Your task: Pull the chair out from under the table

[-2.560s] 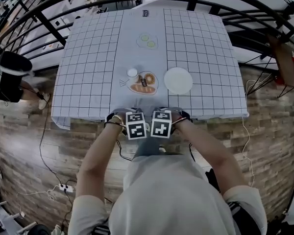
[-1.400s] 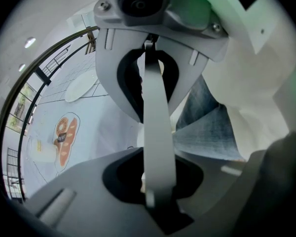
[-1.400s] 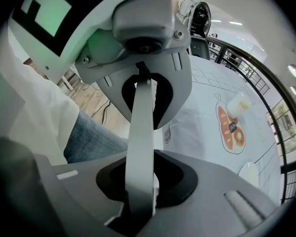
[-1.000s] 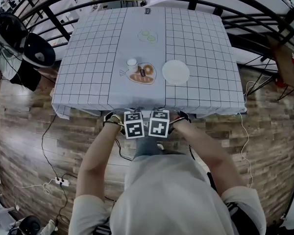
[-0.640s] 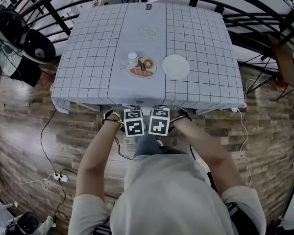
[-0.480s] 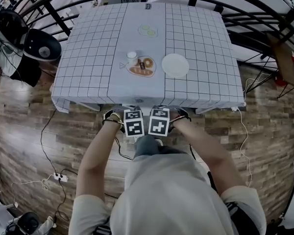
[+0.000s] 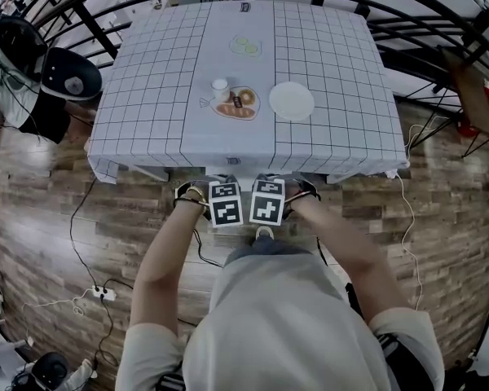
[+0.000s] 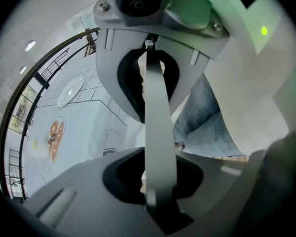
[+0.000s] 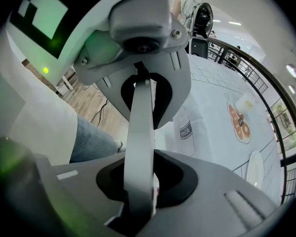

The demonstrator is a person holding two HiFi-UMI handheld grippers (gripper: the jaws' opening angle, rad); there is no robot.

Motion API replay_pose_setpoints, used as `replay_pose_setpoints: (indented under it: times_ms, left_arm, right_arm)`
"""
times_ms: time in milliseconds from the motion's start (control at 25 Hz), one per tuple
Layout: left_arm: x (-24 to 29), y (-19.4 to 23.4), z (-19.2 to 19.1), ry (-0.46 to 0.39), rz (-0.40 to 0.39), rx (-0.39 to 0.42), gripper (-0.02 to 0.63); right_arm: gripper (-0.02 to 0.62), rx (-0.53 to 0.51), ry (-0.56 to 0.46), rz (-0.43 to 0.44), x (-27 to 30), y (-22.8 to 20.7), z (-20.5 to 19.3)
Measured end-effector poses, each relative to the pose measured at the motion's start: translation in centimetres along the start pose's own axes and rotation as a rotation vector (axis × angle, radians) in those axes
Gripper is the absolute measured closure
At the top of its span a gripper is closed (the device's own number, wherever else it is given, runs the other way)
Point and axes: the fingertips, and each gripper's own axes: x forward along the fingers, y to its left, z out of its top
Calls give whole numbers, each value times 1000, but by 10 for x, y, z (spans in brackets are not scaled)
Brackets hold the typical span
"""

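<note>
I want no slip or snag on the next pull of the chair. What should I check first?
1. Left hand-held gripper clamped on the chair back: ok, its jaws close on the thin grey edge.
2. Right hand-held gripper clamped on the same edge: ok.
3. Both grippers side by side for an even pull: ok.
4. Hem of the tablecloth apart from the grippers: ok in the head view.
5. Free slide for the seat and legs: cannot tell, they are hidden in every view.
6. The plate well back from the near edge: ok.
</note>
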Motion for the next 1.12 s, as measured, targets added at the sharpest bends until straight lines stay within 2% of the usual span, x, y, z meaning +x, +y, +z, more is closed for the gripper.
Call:
replay_pose_setpoints:
  times_ms: [1120]
  left_arm:
    - [-5, -74, 4, -16, -12, 43, 529]
  right_arm:
    - [522, 54, 25, -4, -3, 76, 3]
